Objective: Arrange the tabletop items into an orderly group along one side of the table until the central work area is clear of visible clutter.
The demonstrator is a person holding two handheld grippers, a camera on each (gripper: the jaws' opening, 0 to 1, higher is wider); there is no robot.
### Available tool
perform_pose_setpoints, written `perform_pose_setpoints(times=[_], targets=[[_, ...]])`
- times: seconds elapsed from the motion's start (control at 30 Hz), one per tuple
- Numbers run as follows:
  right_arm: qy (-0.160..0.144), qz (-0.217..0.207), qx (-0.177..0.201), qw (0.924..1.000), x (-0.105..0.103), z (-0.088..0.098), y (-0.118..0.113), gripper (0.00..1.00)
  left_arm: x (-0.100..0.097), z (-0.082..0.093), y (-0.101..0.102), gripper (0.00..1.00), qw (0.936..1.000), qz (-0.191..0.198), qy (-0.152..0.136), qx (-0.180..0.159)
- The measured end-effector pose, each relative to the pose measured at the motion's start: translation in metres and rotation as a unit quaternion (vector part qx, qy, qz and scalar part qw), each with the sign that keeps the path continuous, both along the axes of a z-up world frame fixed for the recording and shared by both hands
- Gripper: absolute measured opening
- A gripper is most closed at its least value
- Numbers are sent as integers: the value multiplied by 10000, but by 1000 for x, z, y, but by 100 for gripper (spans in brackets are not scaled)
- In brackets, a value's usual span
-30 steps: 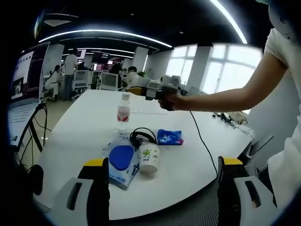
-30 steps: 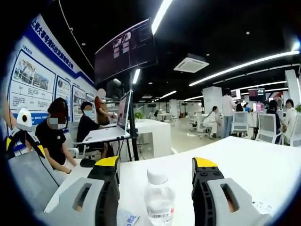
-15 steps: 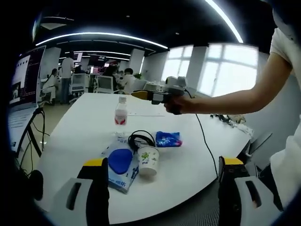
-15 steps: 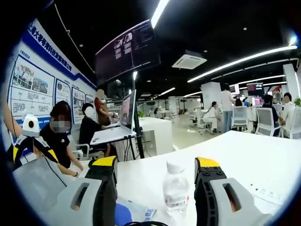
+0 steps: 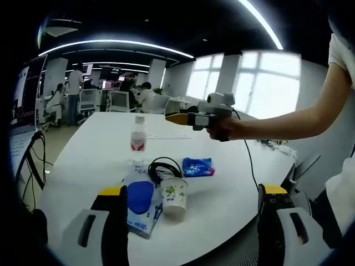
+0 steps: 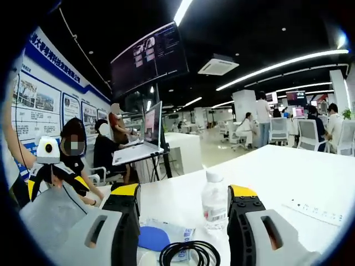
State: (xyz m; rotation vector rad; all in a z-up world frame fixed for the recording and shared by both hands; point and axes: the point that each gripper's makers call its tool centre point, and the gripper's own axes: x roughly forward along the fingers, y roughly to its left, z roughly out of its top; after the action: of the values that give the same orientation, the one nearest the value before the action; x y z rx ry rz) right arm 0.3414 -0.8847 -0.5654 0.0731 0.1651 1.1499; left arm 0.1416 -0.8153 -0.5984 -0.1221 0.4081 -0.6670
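Both hands above a white worktop [image 5: 83, 160], nothing grasped yet. Left gripper [image 5: 188, 221] spread wide and empty, well short of a cluster near the worktop's middle: paper cup [image 5: 173, 195] upright, blue-and-white packet [image 5: 140, 206] flat just beside it, coiled black cable [image 5: 165, 167] behind the cup and overlapping the packet, small blue wrapper [image 5: 198, 167] a little apart, water bottle [image 5: 137, 139] upright farther back. Right gripper [image 6: 183, 233] likewise released and empty, seen in the left gripper view held high over the far part of the worktop; from the right gripper view, bottle framed between its jaws but beyond the tips, cable and packet lower in front. Likely step: closing in on the bottle as the first item to shift sideways. Best done by lowering level, jaws straddling the bottle's body below the cap, closing only once both pads flank it squarely. Worth keeping the descent clear of the cable loop, easy to snag and drag the cup over. Light, tall bottle likely to tip if nudged off-centre; lifting rather than sliding advisable. Sheet of paper [image 6: 313, 210] lying beyond, untouched.
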Motion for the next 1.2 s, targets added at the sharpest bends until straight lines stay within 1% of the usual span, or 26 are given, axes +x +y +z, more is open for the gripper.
perform_pose_setpoints(times=[0.13,0.23,0.33,0.4,0.5,0.63,0.7,0.73,0.77,0.8,0.9,1.0,1.03,1.07,1.13,1.2], targets=[[155,-57,-33,9999,-5,-5,-6,60,3,-4,-5,94,10000,-57,46,-5],[259,-68,-52,9996,-13,-10,-8,60,6,-7,-8,94,9999,-95,87,8],[350,-48,-91,9993,-20,-15,-9,60,8,-9,-8,94,9999,-98,119,-2],[411,-63,-97,9991,-23,-17,-9,59,9,-13,-7,93,9998,-87,201,17],[606,-135,-63,9980,-27,-20,-10,58,9,-16,-7,93,9997,-102,230,45],[702,-56,-105,9975,-37,-25,-8,56,10,-18,-5,92,9996,-127,253,60],[1093,-8,-188,9938,-47,-34,-8,53,12,-19,-5,92,9995,-136,273,53],[1128,28,-200,9934,-48,-36,-7,53,13,-19,-5,91,9995,-141,281,51],[1044,18,-203,9943,-49,-38,-6,53,14,-21,-5,91,9994,-144,310,62],[1030,8,-231,9944,-50,-40,-6,52,14,-21,-5,91,9994,-145,319,66],[1193,-12,-192,9927,-54,-44,-6,50,15,-23,-6,91,9993,-135,346,62],[1241,-10,-204,9921,-60,-49,-4,50,17,-32,-5,90,9987,-92,479,136],[1290,-20,-200,9914,-61,-52,-4,50,17,-41,-1,90,9977,4,633,249],[1355,-10,-202,9906,-63,-54,-4,50,18,-46,0,89,9971,15,693,308],[1473,8,-247,9888,-67,-59,-5,49,20,-52,0,89,9967,21,735,331],[1494,1,-255,9885,-69,-62,-5,49,22,-55,-2,89,9964,9,776,354]])
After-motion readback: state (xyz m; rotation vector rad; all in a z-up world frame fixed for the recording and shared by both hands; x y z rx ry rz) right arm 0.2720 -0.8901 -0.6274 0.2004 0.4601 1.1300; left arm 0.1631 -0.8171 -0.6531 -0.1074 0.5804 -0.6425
